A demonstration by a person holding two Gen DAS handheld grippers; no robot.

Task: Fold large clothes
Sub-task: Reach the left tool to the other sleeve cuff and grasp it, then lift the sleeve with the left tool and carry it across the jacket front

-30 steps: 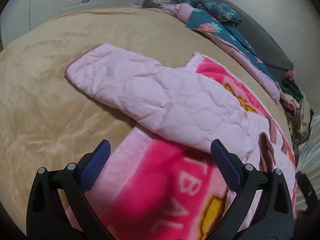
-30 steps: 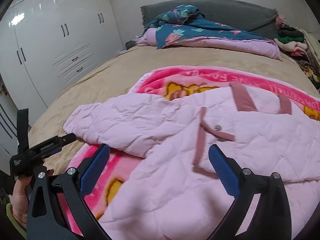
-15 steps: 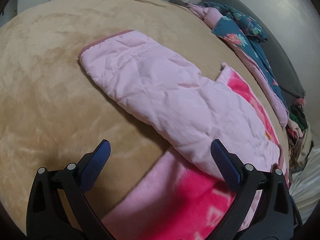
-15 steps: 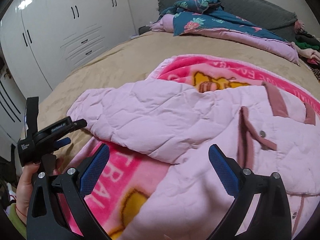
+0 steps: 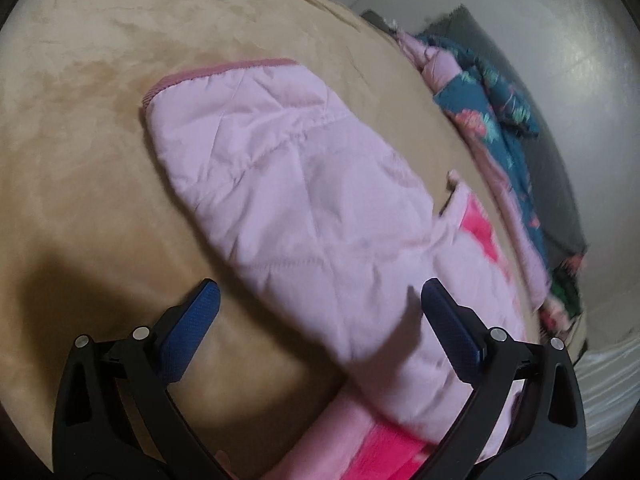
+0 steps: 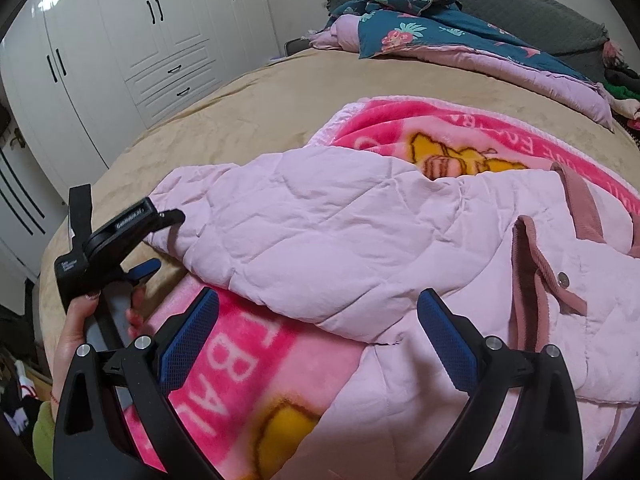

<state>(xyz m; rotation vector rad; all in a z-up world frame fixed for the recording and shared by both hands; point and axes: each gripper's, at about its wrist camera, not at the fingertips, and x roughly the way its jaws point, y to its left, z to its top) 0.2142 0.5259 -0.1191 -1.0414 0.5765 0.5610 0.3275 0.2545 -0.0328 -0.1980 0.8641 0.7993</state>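
Pink quilted jacket (image 6: 360, 248) is spread over a pink blanket (image 6: 224, 364) on the tan bed (image 6: 248, 120), its hem cut off below. Both the left gripper (image 5: 316, 300) and right gripper (image 6: 318, 312) are held released above it, empty. Blur softens the sleeve (image 5: 272, 184).

The pink blanket (image 6: 256, 364) carries large white capitals in the lower middle of the right wrist view; "BAL" can be read there, with part of a "T" before it. Along its far border (image 6: 516, 136) in the upper right run more white capitals, upside down and partly covered, not clearly readable. The black tool (image 6: 116, 232) at the left edge bears small white print, too small to read.
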